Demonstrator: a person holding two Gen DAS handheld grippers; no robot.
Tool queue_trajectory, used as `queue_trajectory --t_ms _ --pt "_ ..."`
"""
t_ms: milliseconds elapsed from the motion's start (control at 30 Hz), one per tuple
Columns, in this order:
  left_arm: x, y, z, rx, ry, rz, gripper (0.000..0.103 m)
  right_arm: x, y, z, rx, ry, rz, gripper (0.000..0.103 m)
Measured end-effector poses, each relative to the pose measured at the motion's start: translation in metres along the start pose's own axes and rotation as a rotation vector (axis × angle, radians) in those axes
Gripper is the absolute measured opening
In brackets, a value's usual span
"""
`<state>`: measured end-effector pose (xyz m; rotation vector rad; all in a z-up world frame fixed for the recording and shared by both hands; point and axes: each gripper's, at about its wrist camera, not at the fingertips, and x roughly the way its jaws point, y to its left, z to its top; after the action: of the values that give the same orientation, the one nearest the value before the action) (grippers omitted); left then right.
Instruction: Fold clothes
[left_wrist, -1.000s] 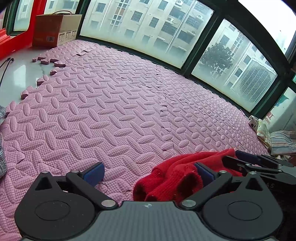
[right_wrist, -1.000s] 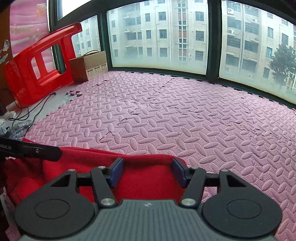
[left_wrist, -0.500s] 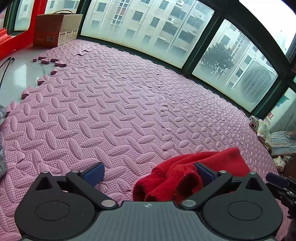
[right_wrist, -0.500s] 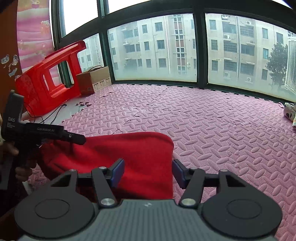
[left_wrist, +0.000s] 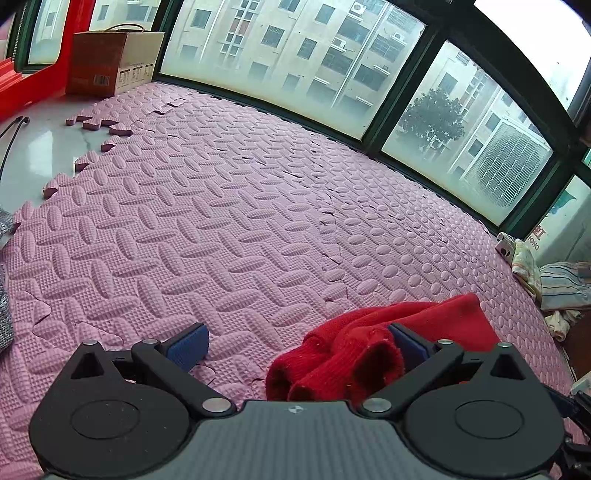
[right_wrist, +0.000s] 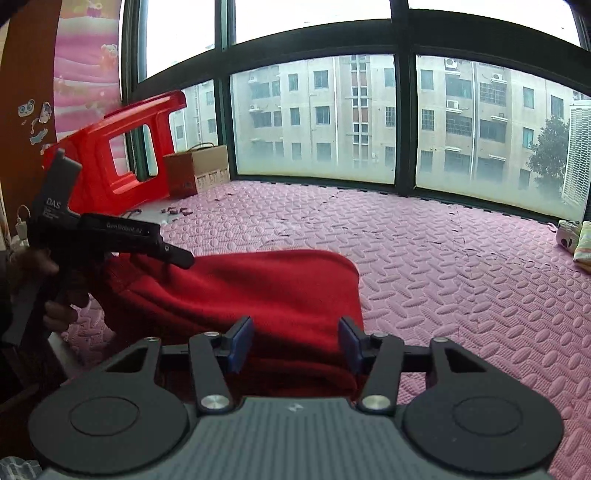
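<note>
Red sweater (right_wrist: 258, 295) lies bunched on the pink foam floor mat (left_wrist: 221, 221), and your left gripper (left_wrist: 295, 343) has its fingers spread wide, the right-hand pad against the knit cuffs. Your right gripper (right_wrist: 295, 343) hangs over the folded edge, fingers spread, gripping nothing. A cardboard box (right_wrist: 195, 166) and red stool (right_wrist: 118, 147) sit by the window.

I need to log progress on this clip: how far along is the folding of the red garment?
Done: the red garment looks doubled over on the pink mat. In hand: nothing gripped; the left gripper and right gripper are both open over it. Left: its sleeve ends stay bunched, so folding isn't finished.
</note>
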<state>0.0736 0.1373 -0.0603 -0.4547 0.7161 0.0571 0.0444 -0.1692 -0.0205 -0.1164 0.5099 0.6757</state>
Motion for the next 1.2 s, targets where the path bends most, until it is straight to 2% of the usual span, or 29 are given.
queue_trajectory --t_ms 67,100,167,400,467,567,667,767,900,1067,1200 --pt "0.000 0.000 0.000 0.000 -0.003 -0.001 0.103 -0.001 -0.002 0.000 0.015 0.007 -0.007 0.052" --pt "0.000 0.000 -0.001 0.000 -0.004 -0.002 0.103 0.005 -0.004 -0.006 0.018 0.044 -0.020 0.052" --pt "-0.001 0.000 -0.001 0.003 -0.006 -0.004 0.103 0.008 -0.003 -0.010 0.001 0.062 -0.033 0.052" --pt "-0.001 0.000 -0.002 0.002 -0.013 -0.003 0.103 -0.003 0.013 0.013 -0.007 -0.031 -0.001 0.052" --pt "-0.001 0.000 -0.002 0.001 -0.015 -0.003 0.103 0.003 0.018 0.014 -0.012 -0.033 0.007 0.052" --pt "-0.001 0.000 -0.002 -0.002 -0.013 -0.001 0.103 0.020 0.026 0.003 -0.029 0.022 0.012 0.052" --pt "-0.002 0.001 -0.003 0.000 -0.017 -0.003 0.103 0.021 0.035 -0.010 -0.098 0.042 0.001 0.053" --pt "-0.002 0.001 -0.003 0.002 -0.021 -0.004 0.103 0.016 0.043 -0.005 -0.148 0.037 -0.018 0.053" --pt "-0.002 0.001 -0.003 0.001 -0.021 -0.005 0.103 0.016 0.052 0.016 -0.112 0.004 0.056 0.052" --pt "-0.002 0.001 -0.003 0.001 -0.024 -0.006 0.103 0.035 0.082 0.027 -0.157 -0.007 0.133 0.052" --pt "-0.002 0.001 -0.004 0.003 -0.025 -0.006 0.103 0.050 0.105 0.020 -0.194 0.039 0.197 0.052"
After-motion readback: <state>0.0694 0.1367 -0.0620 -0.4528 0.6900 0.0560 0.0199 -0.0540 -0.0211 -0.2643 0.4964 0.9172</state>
